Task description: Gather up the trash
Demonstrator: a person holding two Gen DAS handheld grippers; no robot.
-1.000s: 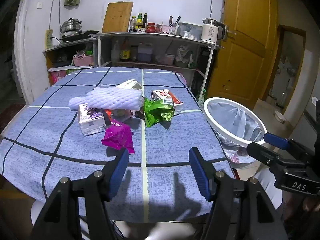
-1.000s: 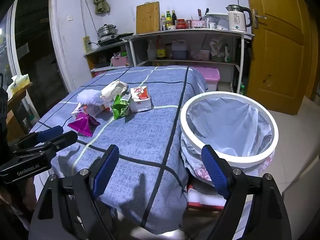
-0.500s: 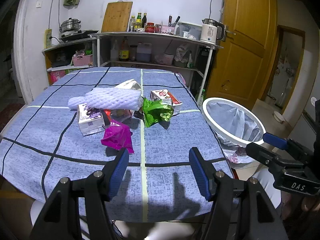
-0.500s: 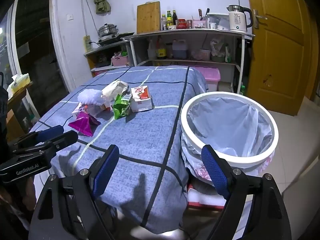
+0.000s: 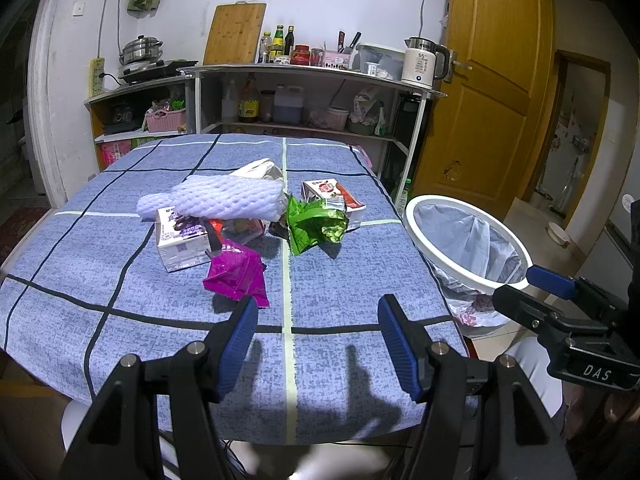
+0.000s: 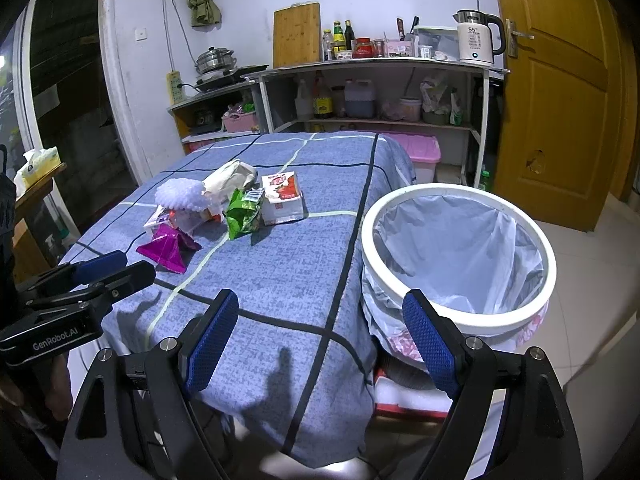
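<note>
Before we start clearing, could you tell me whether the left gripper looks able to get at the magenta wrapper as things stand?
Probably yes: the left gripper is open and empty, and the magenta wrapper lies nearest it, at the pile's front edge, with only bare tablecloth between.

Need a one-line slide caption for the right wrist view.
Open right gripper hovers over the blue tablecloth beside the lined bin, wrappers still piled on the table.
</note>
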